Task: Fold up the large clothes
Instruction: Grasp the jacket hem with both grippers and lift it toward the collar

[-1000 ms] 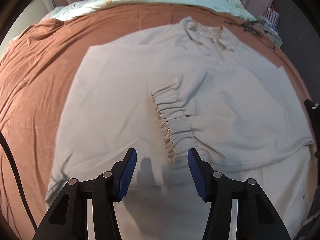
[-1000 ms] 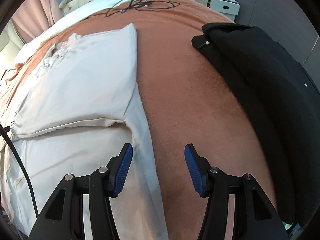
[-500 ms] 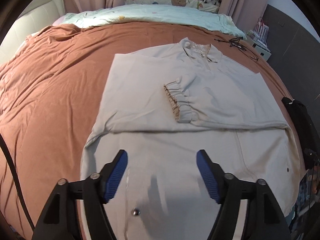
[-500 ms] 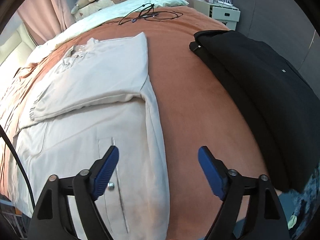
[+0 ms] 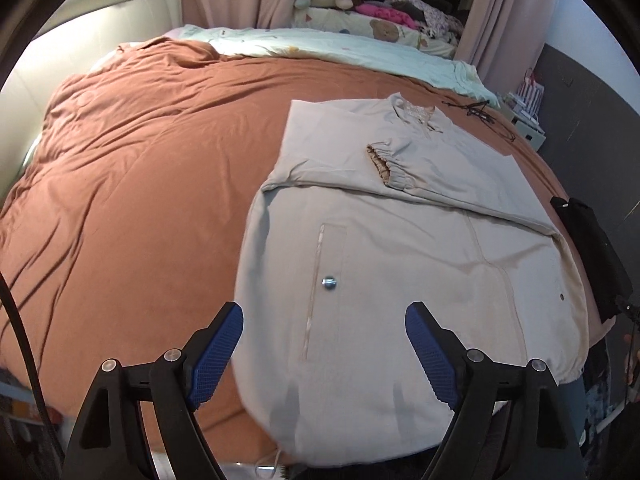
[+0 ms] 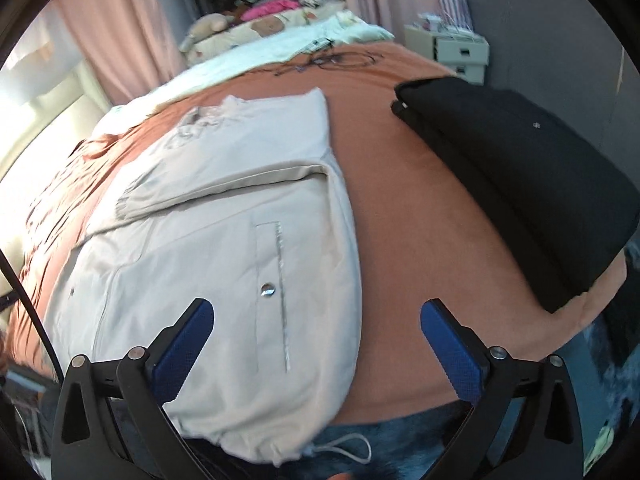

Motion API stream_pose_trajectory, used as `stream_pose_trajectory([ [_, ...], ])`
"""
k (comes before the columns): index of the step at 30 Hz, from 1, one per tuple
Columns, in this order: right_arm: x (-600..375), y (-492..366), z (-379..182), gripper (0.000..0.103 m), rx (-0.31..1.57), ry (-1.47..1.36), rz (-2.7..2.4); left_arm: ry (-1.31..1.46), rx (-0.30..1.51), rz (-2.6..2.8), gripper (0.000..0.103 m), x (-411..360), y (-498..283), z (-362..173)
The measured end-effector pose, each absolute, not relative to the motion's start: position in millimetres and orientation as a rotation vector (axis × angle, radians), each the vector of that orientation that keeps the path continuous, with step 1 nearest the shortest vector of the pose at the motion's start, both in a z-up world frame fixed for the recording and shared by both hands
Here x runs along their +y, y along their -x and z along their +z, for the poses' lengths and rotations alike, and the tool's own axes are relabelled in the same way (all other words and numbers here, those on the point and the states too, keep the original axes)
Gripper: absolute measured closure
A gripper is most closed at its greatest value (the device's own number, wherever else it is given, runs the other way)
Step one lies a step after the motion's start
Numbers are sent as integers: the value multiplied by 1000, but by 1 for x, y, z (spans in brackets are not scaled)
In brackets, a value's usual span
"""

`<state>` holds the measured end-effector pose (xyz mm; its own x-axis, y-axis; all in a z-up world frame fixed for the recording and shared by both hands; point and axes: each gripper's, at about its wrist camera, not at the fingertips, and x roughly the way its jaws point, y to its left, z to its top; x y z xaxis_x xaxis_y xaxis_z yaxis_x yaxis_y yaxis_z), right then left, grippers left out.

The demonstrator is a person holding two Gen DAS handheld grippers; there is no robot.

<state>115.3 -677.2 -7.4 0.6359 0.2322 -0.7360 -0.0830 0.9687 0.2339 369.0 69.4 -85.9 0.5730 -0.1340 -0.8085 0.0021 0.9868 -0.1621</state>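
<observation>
A large beige jacket (image 5: 400, 264) lies flat on the brown bedspread (image 5: 140, 200), both sleeves folded across its chest, one elastic cuff (image 5: 384, 162) showing. Its hem hangs at the near bed edge. It also shows in the right wrist view (image 6: 224, 248), with a drawstring (image 6: 348, 448) dangling from the hem. My left gripper (image 5: 324, 352) is open and empty above the hem's left part. My right gripper (image 6: 316, 344) is open and empty above the hem's right corner.
A folded black garment (image 6: 520, 184) lies on the bedspread (image 6: 400, 208) right of the jacket. Black cables (image 6: 340, 60) and a pale quilt (image 5: 320, 46) lie at the far end. A white drawer unit (image 6: 460, 52) stands beyond the bed.
Both grippers have pulled back from the folded sleeves toward the near bed edge and opened wider. The jacket's lower half and hem have come into view.
</observation>
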Motion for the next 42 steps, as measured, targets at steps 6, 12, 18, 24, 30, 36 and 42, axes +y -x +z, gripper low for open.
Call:
stream_pose_trajectory([
  [6, -695, -76, -17, 0, 832, -260, 229, 196, 931, -52, 18, 89, -318, -86],
  [12, -701, -37, -34, 0, 818, -322, 253, 224, 909, -38, 19, 103, -273, -89],
  [18, -708, -21, -52, 0, 831, -379, 240, 247, 897, -58, 19, 110, -258, -99],
  [24, -709, -25, -70, 1, 837, -420, 237, 316, 941, -97, 31, 116, -274, -136],
  [30, -713, -46, -94, 13, 848, -499, 253, 340, 986, -104, 31, 123, -304, -170],
  [36, -713, -75, -109, 14, 858, -552, 273, 392, 1022, -120, 33, 136, -336, -201],
  [42, -714, -92, -119, 14, 838, -628, 301, 425, 1019, -155, 36, 142, -364, -213],
])
